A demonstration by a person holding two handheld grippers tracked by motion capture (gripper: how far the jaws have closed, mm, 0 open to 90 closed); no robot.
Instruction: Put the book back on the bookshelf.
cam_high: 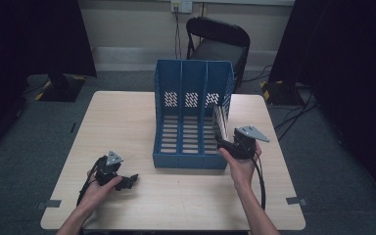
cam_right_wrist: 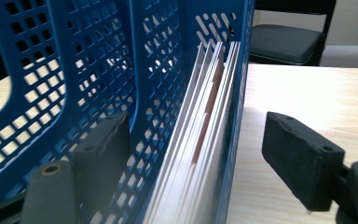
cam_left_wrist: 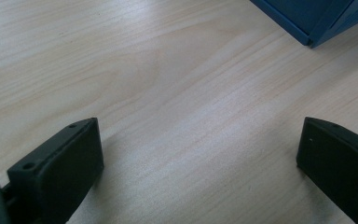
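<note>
Centrally on a pale wooden worktop stands a blue file rack with three upright slots. Its rightmost slot holds a stack of thin white sheets standing on edge against the outer wall. At that front right corner sits the right claw, jaws spread wide, one inside the slot and one outside the wall, with sheets and wall between them. Well apart, near the front left edge, the left claw rests spread over bare wood.
</note>
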